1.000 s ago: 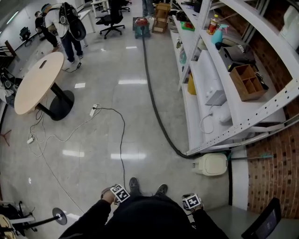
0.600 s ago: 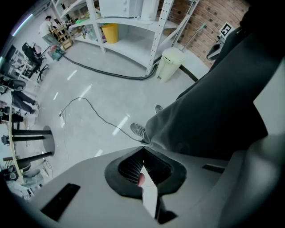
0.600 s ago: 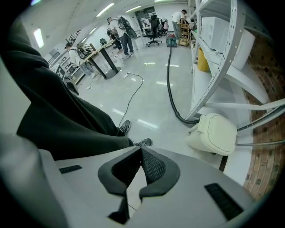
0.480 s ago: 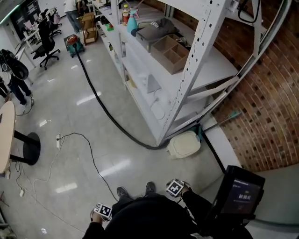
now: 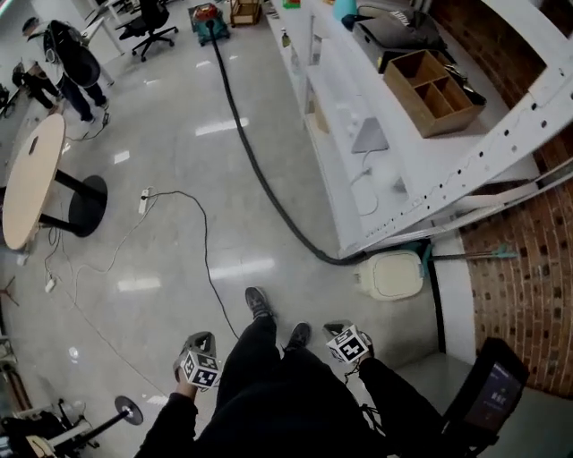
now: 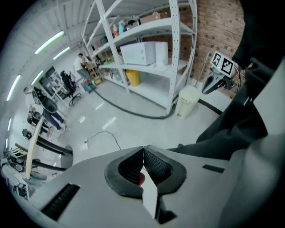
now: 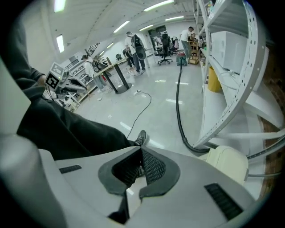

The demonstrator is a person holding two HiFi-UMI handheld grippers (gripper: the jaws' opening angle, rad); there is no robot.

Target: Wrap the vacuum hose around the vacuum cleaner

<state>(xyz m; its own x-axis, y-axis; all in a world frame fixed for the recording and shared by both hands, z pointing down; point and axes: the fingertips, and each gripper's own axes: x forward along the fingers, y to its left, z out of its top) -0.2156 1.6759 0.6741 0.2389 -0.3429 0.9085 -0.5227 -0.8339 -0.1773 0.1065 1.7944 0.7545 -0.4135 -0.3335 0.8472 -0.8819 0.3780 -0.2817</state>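
The red and teal vacuum cleaner [image 5: 208,20] stands far off at the top of the head view, beside the shelving. Its black hose [image 5: 265,183] runs along the floor by the rack and ends at the rack's corner post. The hose [image 6: 129,111] also crosses the left gripper view, and the hose [image 7: 178,102] shows in the right gripper view. My left gripper [image 5: 199,344] hangs beside my left leg, and my right gripper [image 5: 337,331] beside my right leg. Both are shut and hold nothing, far from the hose. Their closed tips show at the left gripper [image 6: 143,149] and right gripper [image 7: 141,151].
A white bin [image 5: 392,275] sits by the rack's corner post. The white shelf rack [image 5: 376,134] lines the right side before a brick wall. A thin black cable [image 5: 206,241] with a power strip [image 5: 143,201] lies on the floor. A round table [image 5: 31,179] and people [image 5: 67,58] are far left.
The head view has swung, so the rack and hose sit differently in the picture. Both grippers stay shut and empty by my legs; the left one has come up. One foot has stepped forward.
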